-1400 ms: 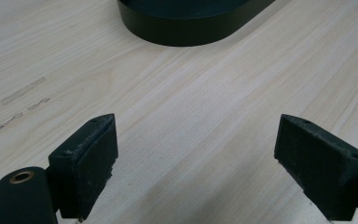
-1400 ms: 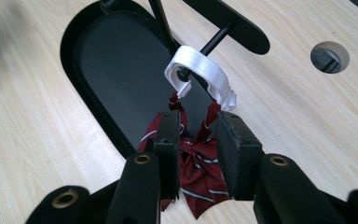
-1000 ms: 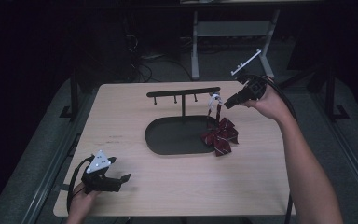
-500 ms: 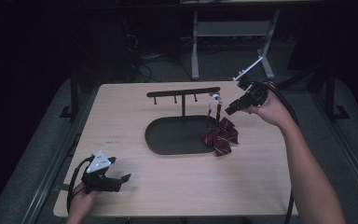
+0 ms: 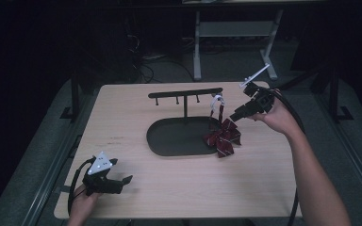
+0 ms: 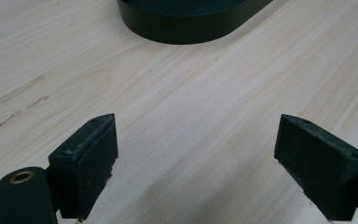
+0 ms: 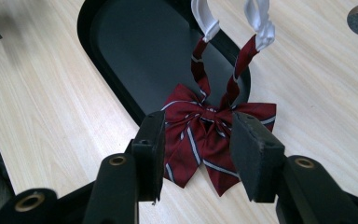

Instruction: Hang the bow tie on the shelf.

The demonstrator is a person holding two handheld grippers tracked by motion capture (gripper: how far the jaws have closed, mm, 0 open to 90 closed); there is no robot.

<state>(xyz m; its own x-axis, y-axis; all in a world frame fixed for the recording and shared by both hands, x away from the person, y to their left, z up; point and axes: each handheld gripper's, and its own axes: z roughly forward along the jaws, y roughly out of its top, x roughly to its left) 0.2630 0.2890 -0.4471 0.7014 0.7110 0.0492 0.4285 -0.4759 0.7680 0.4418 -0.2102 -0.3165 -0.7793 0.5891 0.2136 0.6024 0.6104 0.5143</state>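
A dark red striped bow tie (image 5: pixel 224 137) (image 7: pixel 205 140) lies across the right rim of a black oval stand base (image 5: pixel 169 141) (image 7: pixel 135 51). Its strap rises to a white loop (image 5: pixel 216 100) (image 7: pixel 261 21) at the right end of the stand's hook bar (image 5: pixel 186 92). My right gripper (image 5: pixel 235 116) (image 7: pixel 198 122) hovers just right of the strap and above the bow. It is open, its jaws have just been opening, and the pads press on nothing. My left gripper (image 5: pixel 125 180) (image 6: pixel 196 135) rests open and empty at the table's front left.
The wooden table (image 5: pixel 122 117) carries the stand in its middle. A metal frame leg (image 5: pixel 197 42) and cables stand on the dark floor behind. The right gripper's cable (image 5: pixel 294 117) loops beside the person's forearm (image 5: pixel 311 174).
The right gripper has sunk a little toward the bow tie and its jaws stand wider. The bow tie, the stand and the left gripper have stayed put.
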